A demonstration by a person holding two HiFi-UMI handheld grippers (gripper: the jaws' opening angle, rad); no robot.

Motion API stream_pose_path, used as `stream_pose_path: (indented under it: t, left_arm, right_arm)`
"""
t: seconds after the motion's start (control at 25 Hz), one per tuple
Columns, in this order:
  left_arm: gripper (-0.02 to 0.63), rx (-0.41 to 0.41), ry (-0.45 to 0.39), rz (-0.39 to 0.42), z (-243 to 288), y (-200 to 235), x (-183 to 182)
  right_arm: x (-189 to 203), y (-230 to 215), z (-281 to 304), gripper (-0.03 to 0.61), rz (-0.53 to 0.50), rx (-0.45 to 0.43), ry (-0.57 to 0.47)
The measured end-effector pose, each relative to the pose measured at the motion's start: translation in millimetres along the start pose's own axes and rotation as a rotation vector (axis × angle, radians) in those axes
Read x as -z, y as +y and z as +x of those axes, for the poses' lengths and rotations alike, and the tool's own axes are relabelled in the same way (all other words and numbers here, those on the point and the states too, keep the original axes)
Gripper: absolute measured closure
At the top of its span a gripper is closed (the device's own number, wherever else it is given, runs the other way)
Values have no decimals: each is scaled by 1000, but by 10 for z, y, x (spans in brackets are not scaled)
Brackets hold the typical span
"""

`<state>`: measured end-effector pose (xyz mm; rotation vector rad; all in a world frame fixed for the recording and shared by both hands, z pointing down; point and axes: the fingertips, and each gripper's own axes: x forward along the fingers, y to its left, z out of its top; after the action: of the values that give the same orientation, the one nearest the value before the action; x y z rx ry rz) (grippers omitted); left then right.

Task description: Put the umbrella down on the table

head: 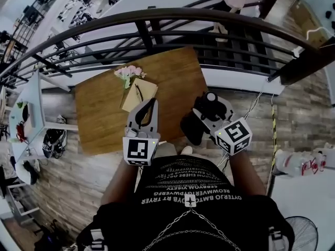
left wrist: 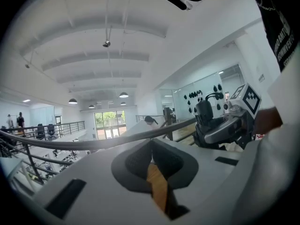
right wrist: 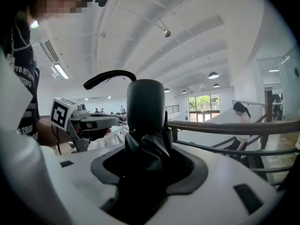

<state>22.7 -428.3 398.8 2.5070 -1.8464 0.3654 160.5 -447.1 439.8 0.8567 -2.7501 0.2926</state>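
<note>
A black folded umbrella (head: 191,128) is clamped crosswise in my right gripper (head: 205,111), which is shut on it. It hangs over the near right corner of the wooden table (head: 99,119). In the right gripper view the umbrella's thick handle (right wrist: 146,106) rises between the jaws, with a curved strap above it and bunched fabric below. My left gripper (head: 152,104) hovers over the table's near edge, shut, with its tips together and nothing held. In the left gripper view the left gripper (left wrist: 151,146) shows only a strip of table through its gap, and the umbrella (left wrist: 205,112) appears off to the right.
A bunch of pink flowers (head: 128,72) and a tan notebook (head: 140,94) lie on the table's far half. A dark metal railing (head: 157,33) curves behind the table, with a drop to a lower floor beyond. A white shelf unit (head: 31,109) stands at the left.
</note>
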Motion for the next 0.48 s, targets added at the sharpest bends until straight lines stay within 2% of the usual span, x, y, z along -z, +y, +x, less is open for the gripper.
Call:
stream_pose_path:
  t: [0.2,0.48]
  left_arm:
    - [583,-7,-1,1,-6,145,51]
    - [583,24,14,-2,191,167,131]
  right_arm:
    - [154,-10,202,334,29,9,8]
    - [498,-198,480,334,99,35,63]
